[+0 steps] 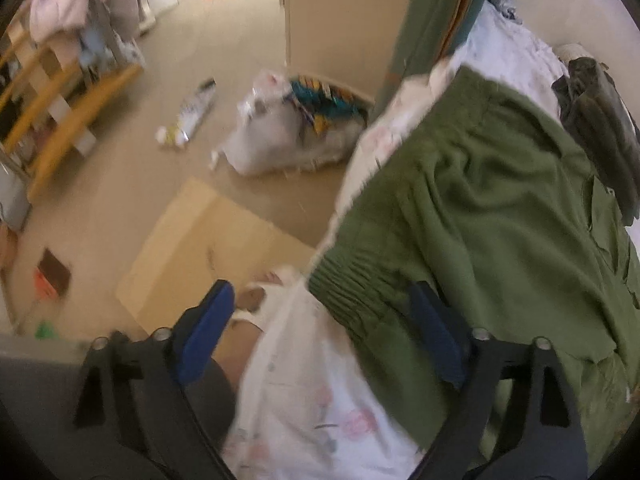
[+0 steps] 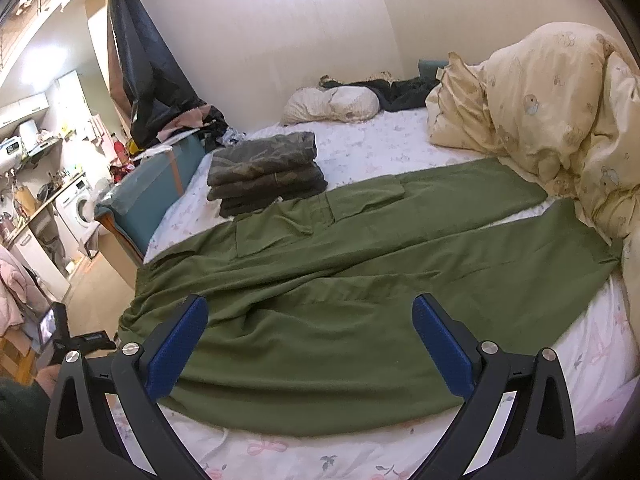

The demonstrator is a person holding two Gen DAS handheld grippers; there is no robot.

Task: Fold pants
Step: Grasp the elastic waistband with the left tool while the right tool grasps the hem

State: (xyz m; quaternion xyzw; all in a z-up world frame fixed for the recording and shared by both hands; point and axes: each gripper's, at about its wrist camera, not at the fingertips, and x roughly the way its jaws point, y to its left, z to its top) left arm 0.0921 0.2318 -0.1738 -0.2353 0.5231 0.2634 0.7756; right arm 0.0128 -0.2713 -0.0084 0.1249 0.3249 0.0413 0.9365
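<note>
Green pants point(image 2: 340, 280) lie spread across the bed, waistband at the left edge, legs reaching right toward the duvet. In the left wrist view the elastic waistband point(image 1: 352, 292) hangs at the bed's corner. My left gripper point(image 1: 324, 328) is open, its blue fingers either side of that waistband corner, holding nothing. My right gripper point(image 2: 310, 340) is open and empty, just above the near side of the pants.
A stack of folded dark pants point(image 2: 266, 174) sits on the floral sheet point(image 2: 384, 140) behind the green pants. A cream duvet point(image 2: 560, 120) is heaped at the right. A pillow point(image 2: 332, 104) lies by the wall. Bags point(image 1: 288, 136) and cardboard point(image 1: 200, 248) lie on the floor.
</note>
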